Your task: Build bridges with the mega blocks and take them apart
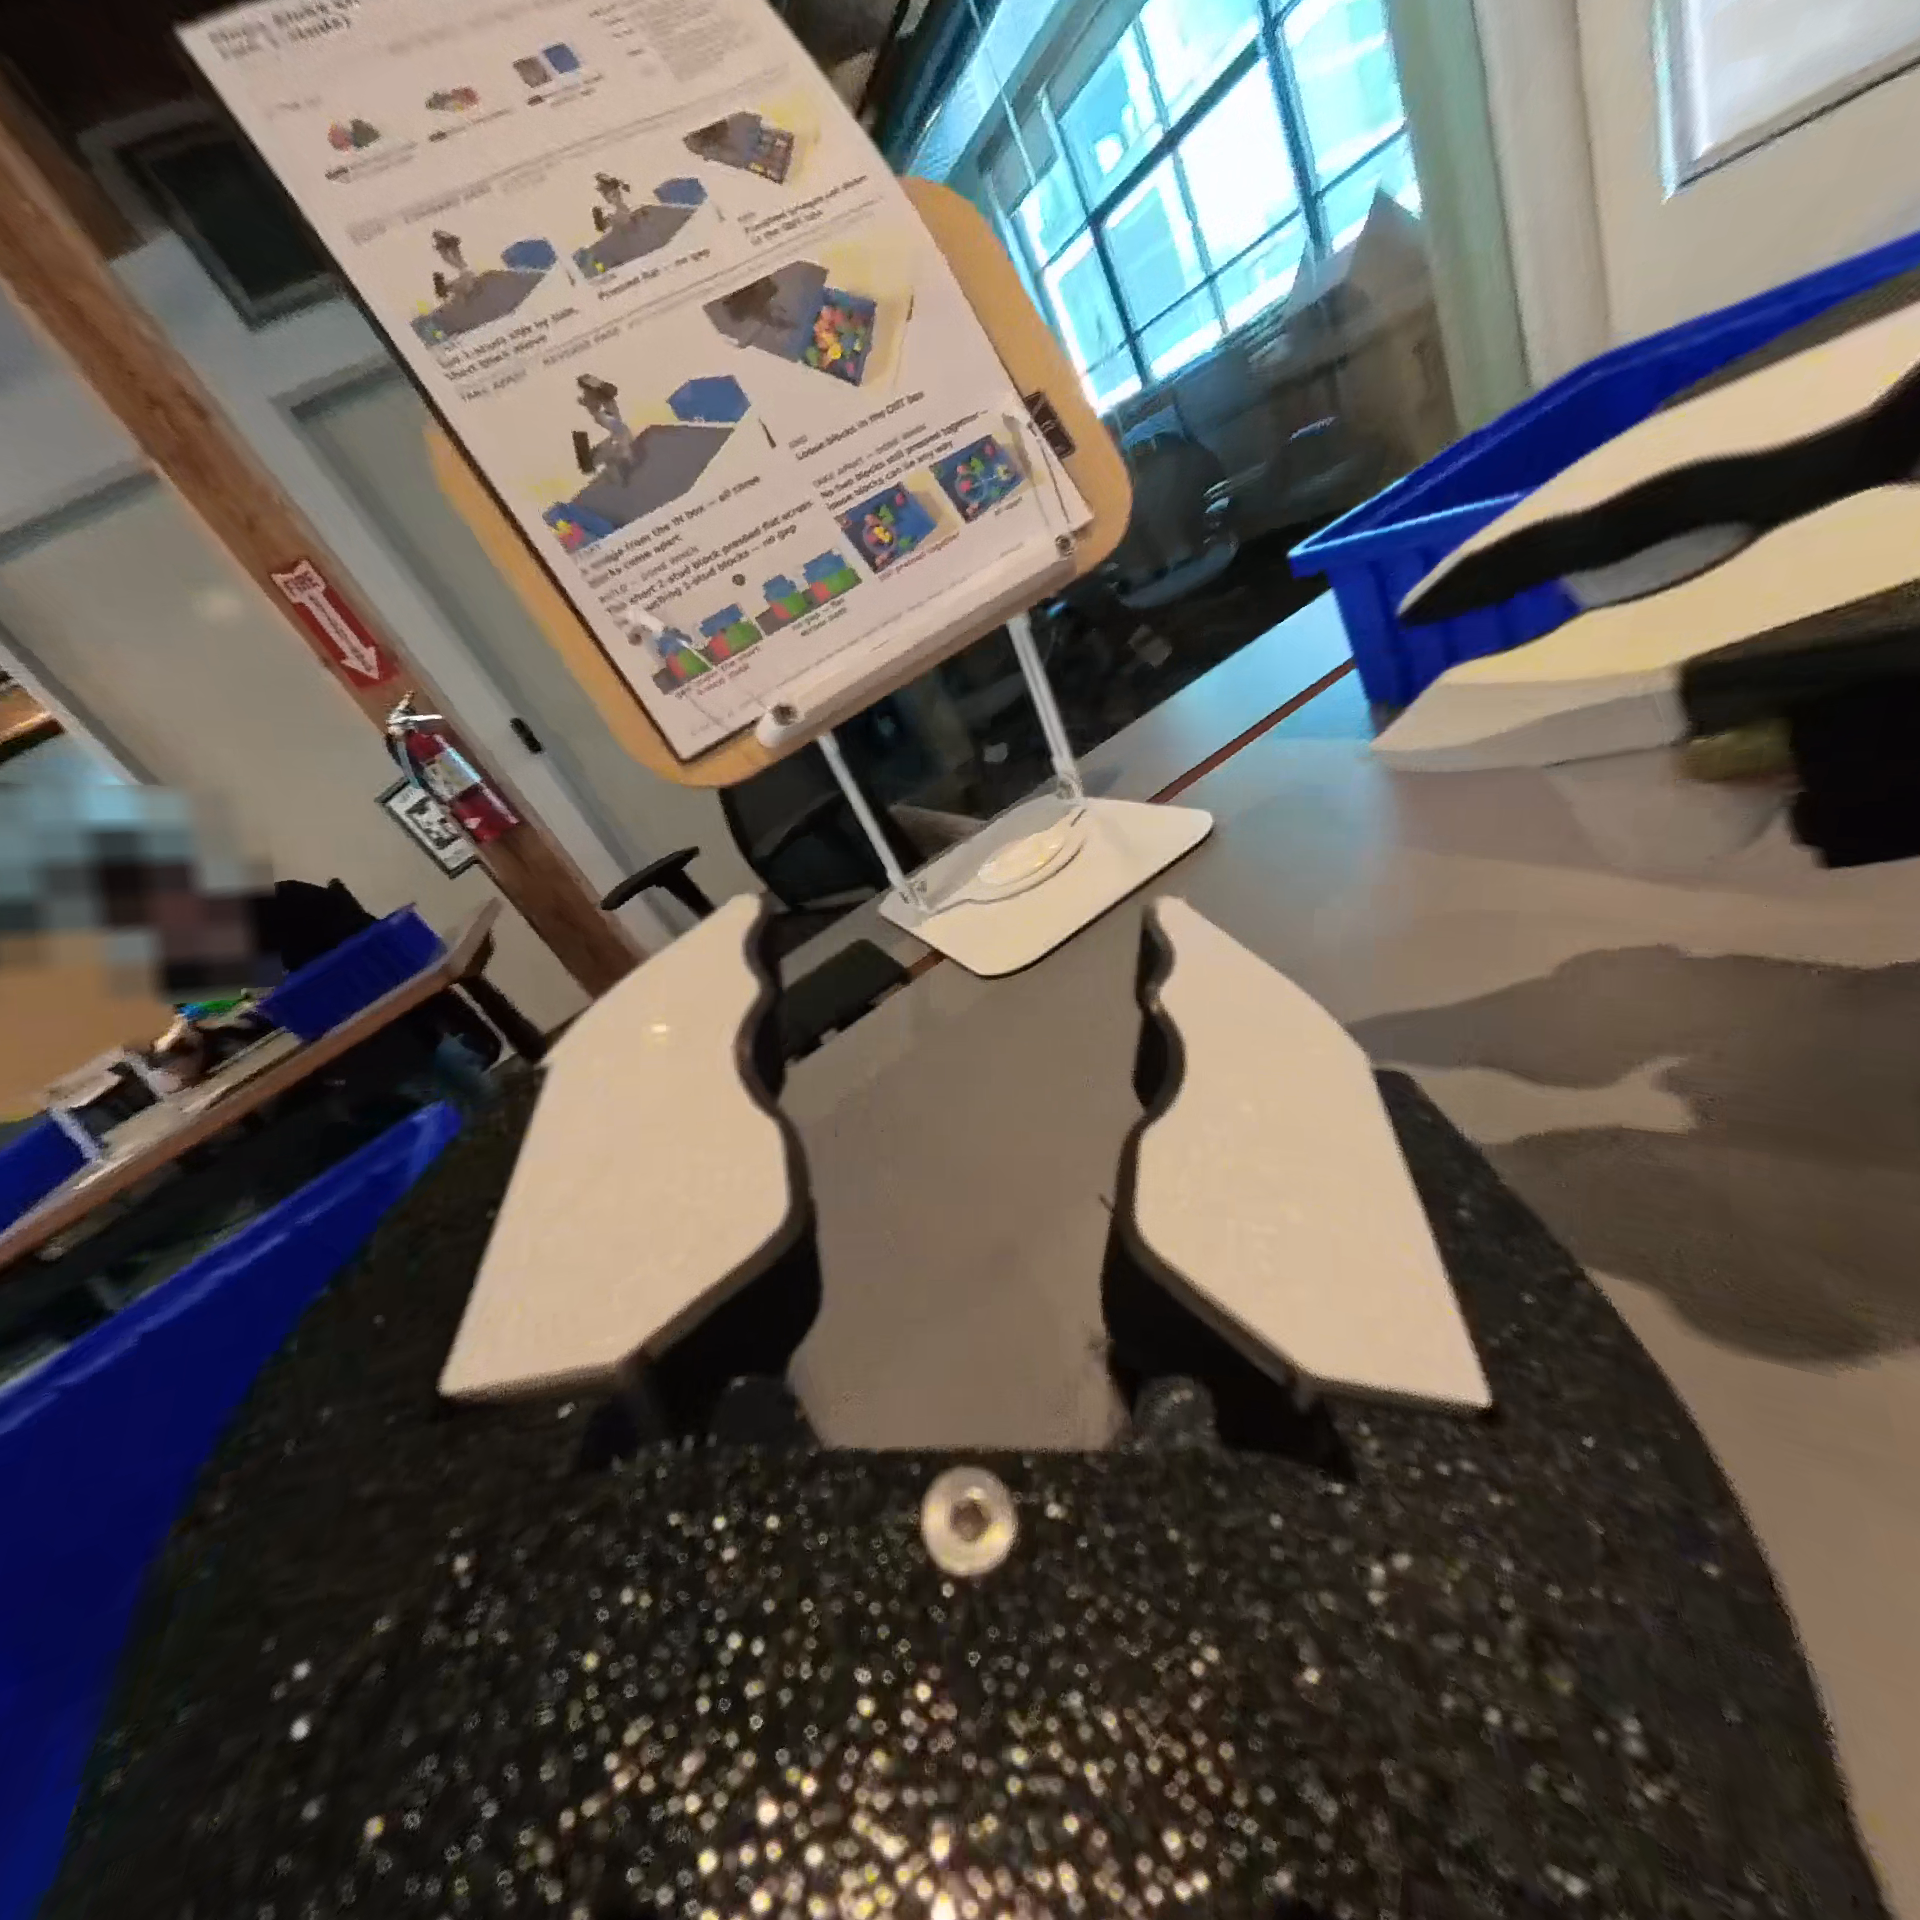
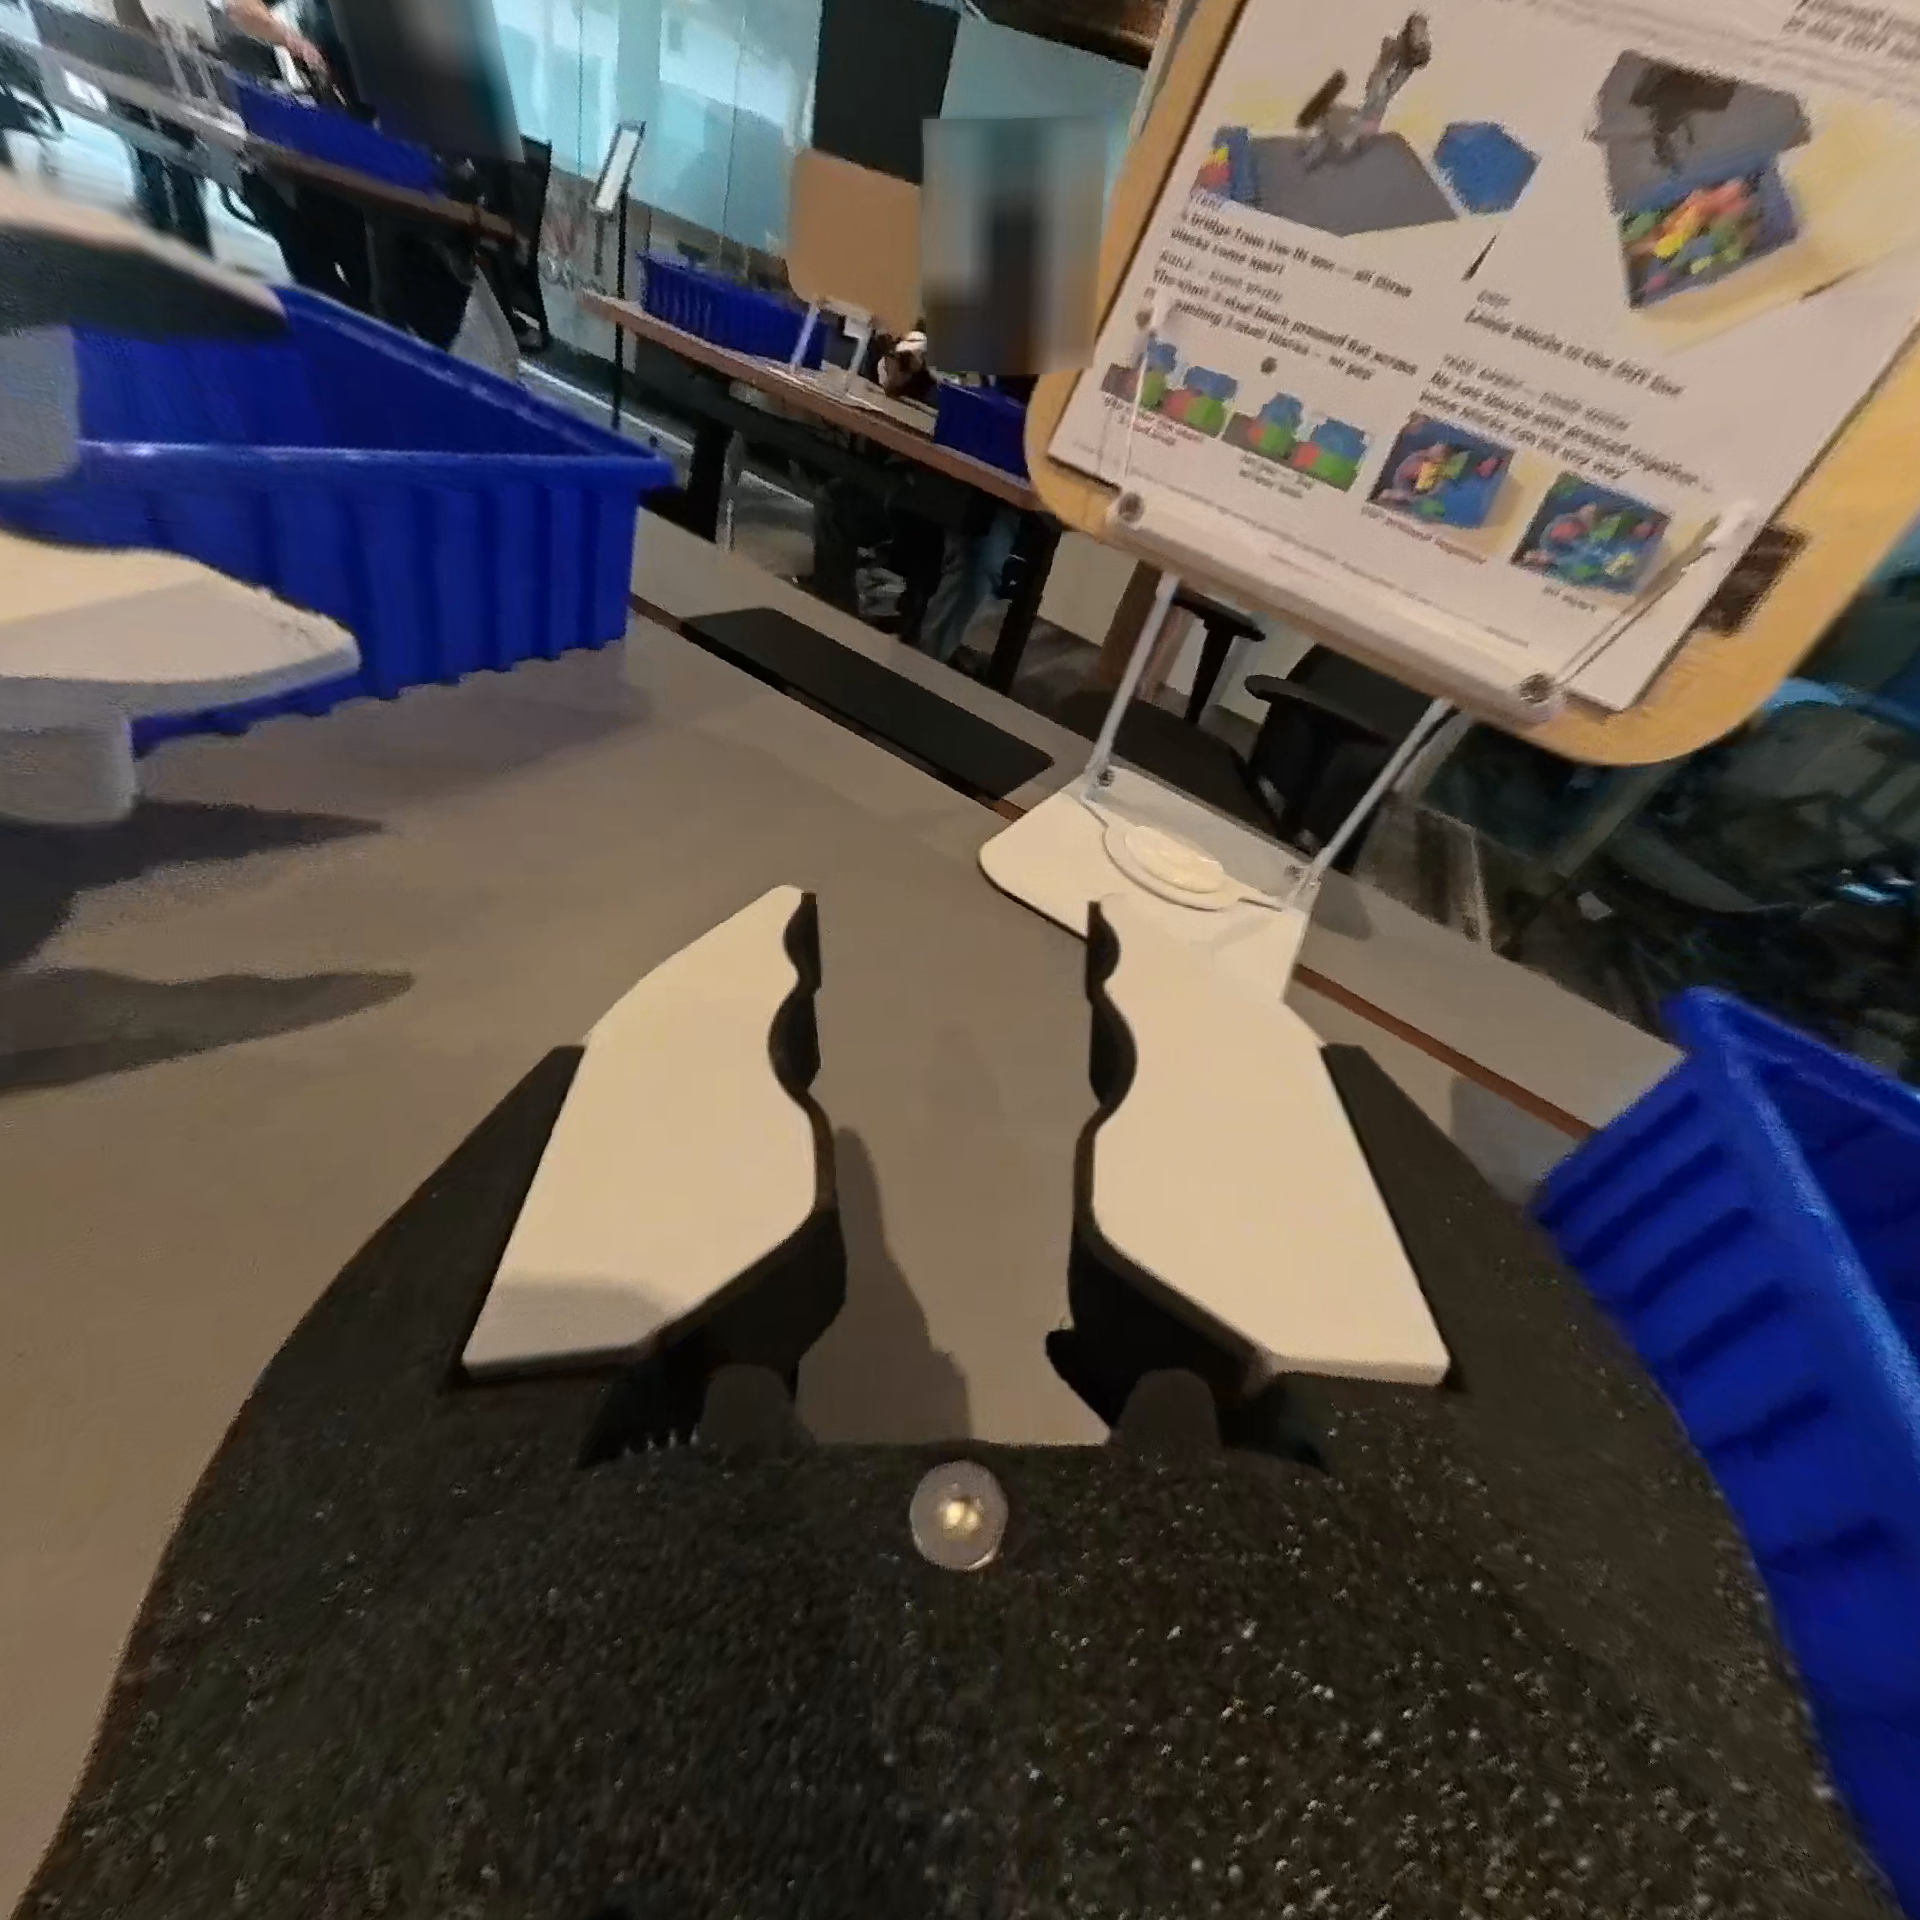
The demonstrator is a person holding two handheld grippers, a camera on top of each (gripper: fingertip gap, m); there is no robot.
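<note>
No mega block shows in either view. My left gripper (image 1: 951,935) is open and empty, held above the grey table (image 1: 1351,935), its white fingers pointing at the stand's base. My right gripper (image 2: 948,935) is open and empty too, over the grey table (image 2: 312,1039). The right gripper's white fingers (image 1: 1621,540) show blurred at the right edge of the left wrist view. The left gripper's white fingers (image 2: 156,634) show at the left edge of the right wrist view.
A picture instruction sheet on a wooden board (image 1: 665,343) stands on a white base (image 1: 1049,862) at the table's far edge; it also shows in the right wrist view (image 2: 1455,343). Blue bins sit at far right (image 1: 1455,520), near left (image 1: 156,1403), far left (image 2: 343,488), near right (image 2: 1787,1299). A black mat (image 2: 862,696) lies beyond.
</note>
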